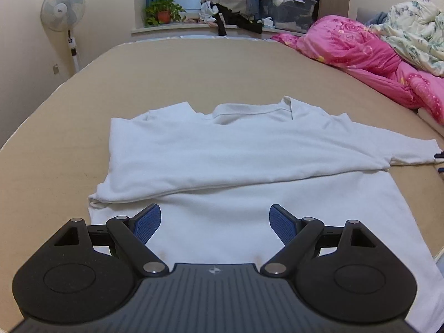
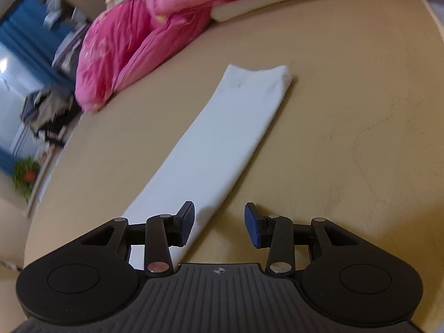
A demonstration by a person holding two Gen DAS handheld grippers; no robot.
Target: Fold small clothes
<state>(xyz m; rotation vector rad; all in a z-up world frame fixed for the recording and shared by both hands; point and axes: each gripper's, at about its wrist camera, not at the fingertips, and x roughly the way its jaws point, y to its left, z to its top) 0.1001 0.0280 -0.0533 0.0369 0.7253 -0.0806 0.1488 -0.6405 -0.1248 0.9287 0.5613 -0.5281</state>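
A white long-sleeved shirt [image 1: 236, 149] lies flat on the tan bed. One sleeve is folded across its chest toward the lower left; the other sleeve [image 2: 222, 138] stretches out to the right. My left gripper [image 1: 215, 222] is open and empty, just above the shirt's lower body. My right gripper [image 2: 219, 224] is open and empty, low over the outstretched sleeve near its shoulder end, with its left finger above the cloth. The sleeve's cuff [image 2: 263, 76] lies far ahead of it.
The tan bed [image 1: 194, 69] stretches ahead. A pink quilt [image 1: 360, 47] and a floral quilt [image 1: 416, 27] are heaped at the right. A fan [image 1: 63, 11], a potted plant [image 1: 163, 12], piled clothes and a storage box stand by the window.
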